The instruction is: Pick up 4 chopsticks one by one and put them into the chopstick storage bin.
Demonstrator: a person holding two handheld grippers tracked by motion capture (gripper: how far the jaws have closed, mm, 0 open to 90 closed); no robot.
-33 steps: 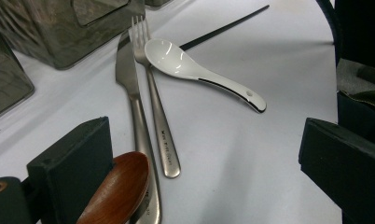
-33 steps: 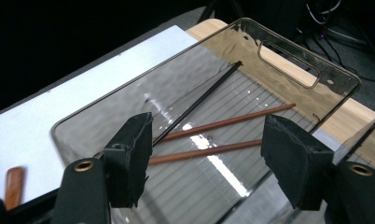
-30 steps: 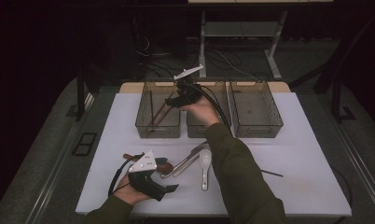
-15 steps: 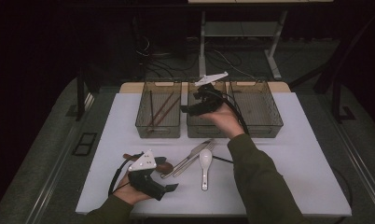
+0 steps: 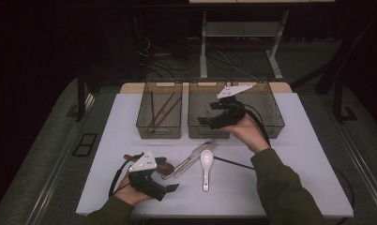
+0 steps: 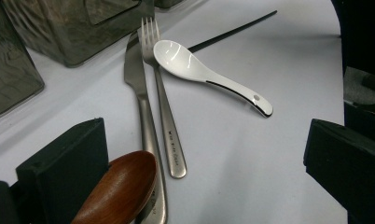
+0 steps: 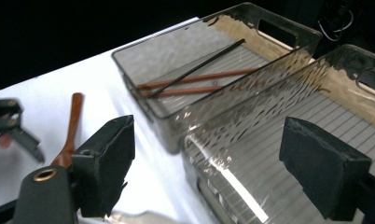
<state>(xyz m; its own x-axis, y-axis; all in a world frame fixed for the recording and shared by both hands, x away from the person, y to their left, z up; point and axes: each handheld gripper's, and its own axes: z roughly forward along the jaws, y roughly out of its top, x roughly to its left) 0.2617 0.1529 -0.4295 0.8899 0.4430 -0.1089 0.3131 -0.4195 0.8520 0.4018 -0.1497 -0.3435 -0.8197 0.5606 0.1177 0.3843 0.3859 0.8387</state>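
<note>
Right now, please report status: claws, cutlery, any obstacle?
Right claw open, empty, over middle bin. Left claw open, beside wooden spoon. Fork, knife, white spoon loose on table. No obstacle.

White ceramic spoon point(image 6: 199, 70) lay bowl up on the white tabletop point(image 5: 308, 154), its bowl against the neck of a steel fork point(image 6: 162, 107). Fork and steel knife point(image 6: 141, 98) lay side by side, touching along their handles, tines and blade toward the bins. Thin black stick point(image 6: 232, 30) lay flat beyond the spoon, one end near its bowl. Rightmost clear bin point(image 5: 275, 124) stood at the table's far edge. Behind: metal desk frame point(image 5: 238, 28), loose cables point(image 5: 149, 56) on the floor.
</note>
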